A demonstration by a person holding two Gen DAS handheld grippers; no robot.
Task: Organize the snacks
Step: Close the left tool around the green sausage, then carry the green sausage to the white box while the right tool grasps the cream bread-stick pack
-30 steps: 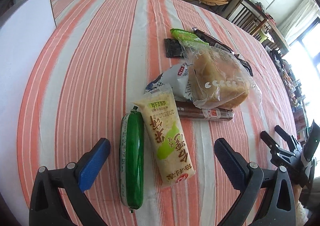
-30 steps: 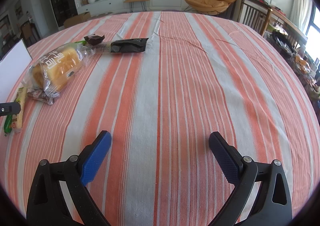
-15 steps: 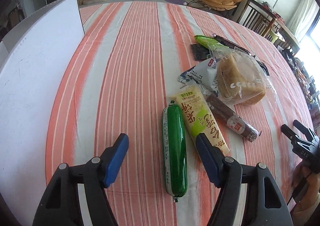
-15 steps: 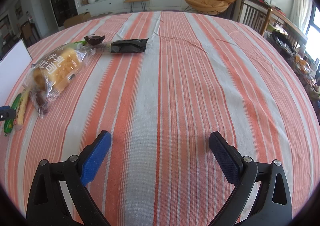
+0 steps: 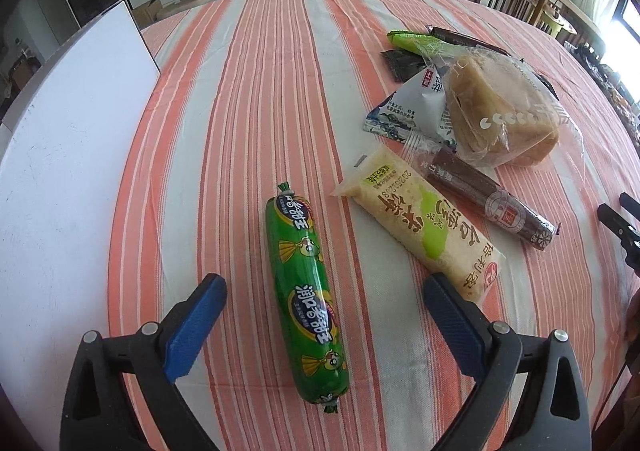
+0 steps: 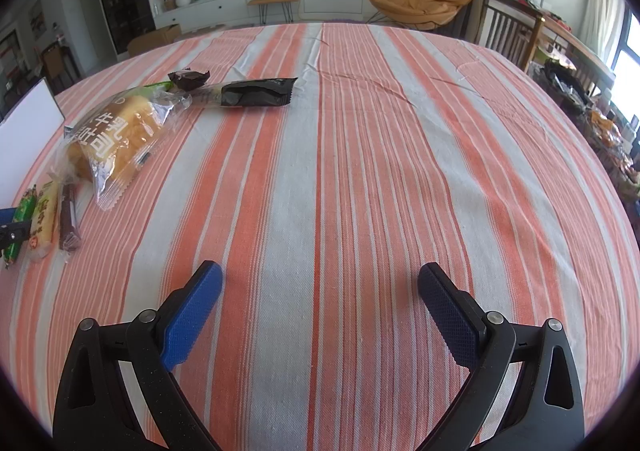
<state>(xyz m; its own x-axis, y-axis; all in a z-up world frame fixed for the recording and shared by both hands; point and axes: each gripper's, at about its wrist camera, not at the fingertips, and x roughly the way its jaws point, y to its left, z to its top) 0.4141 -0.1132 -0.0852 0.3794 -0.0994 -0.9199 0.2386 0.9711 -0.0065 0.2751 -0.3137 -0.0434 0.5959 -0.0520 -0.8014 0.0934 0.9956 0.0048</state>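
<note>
A green sausage (image 5: 306, 303) lies label up on the striped tablecloth (image 5: 248, 99), between the fingers of my left gripper (image 5: 322, 287). Its jaws are opening and the pads stand clear of the sausage on both sides. Just right of it lies a yellow rice-cracker pack (image 5: 424, 227), then a brown sausage stick (image 5: 492, 203) and a bagged bread loaf (image 5: 500, 111) on a white-blue packet (image 5: 408, 107). My right gripper (image 6: 320, 271) hangs open over bare cloth, far right of the pile, with the bread loaf (image 6: 116, 139) off to its left.
A white board (image 5: 68, 155) lies along the table's left side. Behind the bread sit a green packet (image 5: 420, 43) and dark packets (image 5: 400, 63); a black packet (image 6: 256, 93) lies towards the table's middle. Chairs stand beyond the far right edge.
My left jaws narrowed around the green sausage, then spread wide again. The sausage now lies apart from the yellow pack with its label turned up. The right gripper has not moved.
</note>
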